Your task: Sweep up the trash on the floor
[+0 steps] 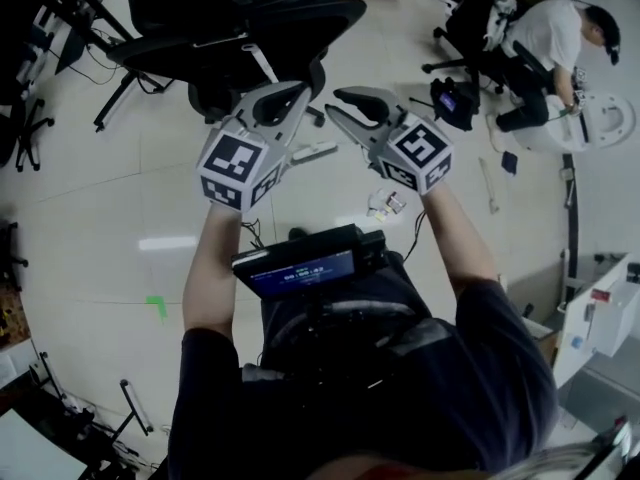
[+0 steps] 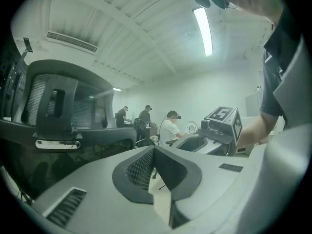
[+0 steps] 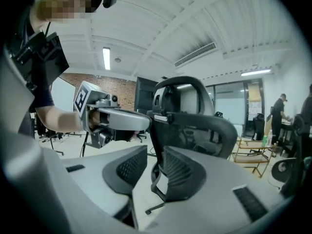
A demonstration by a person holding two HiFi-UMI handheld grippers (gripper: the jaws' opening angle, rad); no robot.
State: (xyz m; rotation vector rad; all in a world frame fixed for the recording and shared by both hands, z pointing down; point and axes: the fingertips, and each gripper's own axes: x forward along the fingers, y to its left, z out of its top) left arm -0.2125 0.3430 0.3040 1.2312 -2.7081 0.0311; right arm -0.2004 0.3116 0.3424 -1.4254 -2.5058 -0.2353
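Note:
In the head view a small crumpled wrapper [image 1: 385,204] lies on the pale tiled floor just below my right gripper. Both grippers are held up side by side at chest height, pointing away from me toward a black office chair [image 1: 240,28]. My left gripper [image 1: 292,94] is shut with its pads together and nothing between them [image 2: 154,152]. My right gripper [image 1: 342,104] stands open, and only the chair shows through its gap [image 3: 155,160]. Each gripper shows in the other's view: the right gripper [image 2: 214,130] and the left gripper [image 3: 112,118]. No broom or dustpan is in view.
A white strip-like object [image 1: 313,152] lies on the floor by the chair base. A person [image 1: 545,38] sits on the floor at the far right among black gear and a white round unit [image 1: 605,118]. Stands and cables line the left edge. A green mark [image 1: 157,305] is on the tiles.

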